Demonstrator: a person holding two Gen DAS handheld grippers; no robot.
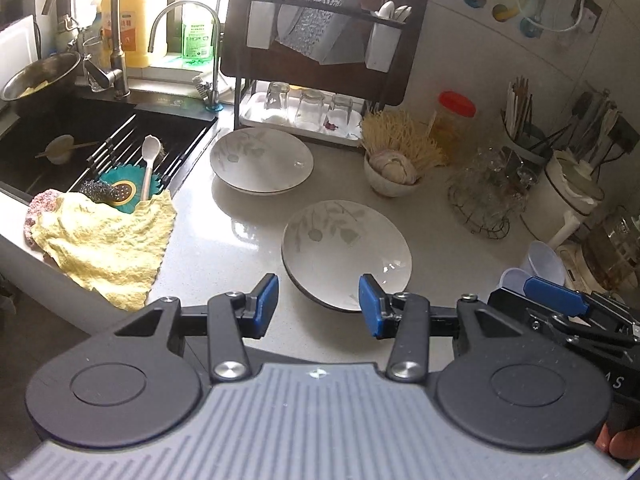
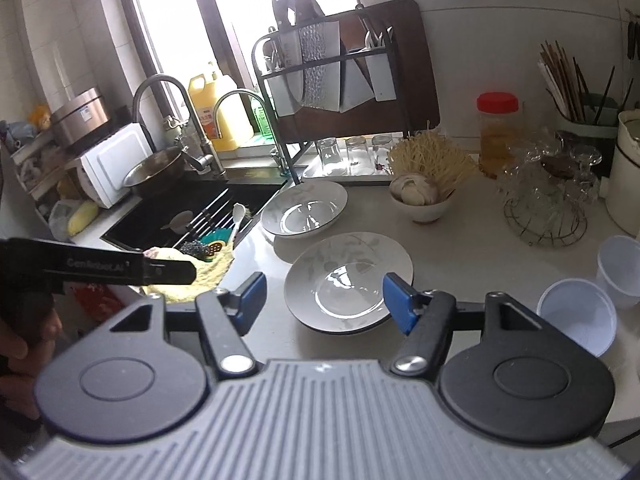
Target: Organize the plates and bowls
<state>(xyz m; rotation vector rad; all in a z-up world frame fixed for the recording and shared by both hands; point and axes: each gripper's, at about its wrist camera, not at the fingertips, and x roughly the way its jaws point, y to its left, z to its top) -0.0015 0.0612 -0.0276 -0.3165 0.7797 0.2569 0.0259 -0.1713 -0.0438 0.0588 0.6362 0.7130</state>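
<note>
Two stacks of plates, near stack (image 1: 346,254) at frame centre and far stack (image 1: 261,159) above; my left gripper (image 1: 319,305) and right gripper (image 2: 324,300) are unclenched, probably to merge them.

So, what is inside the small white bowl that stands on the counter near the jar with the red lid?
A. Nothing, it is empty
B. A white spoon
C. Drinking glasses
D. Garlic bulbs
D: the small white bowl holds pale, rounded garlic bulbs; the glasses stand upside down on the rack tray, and the white spoon lies over the sink.
</note>
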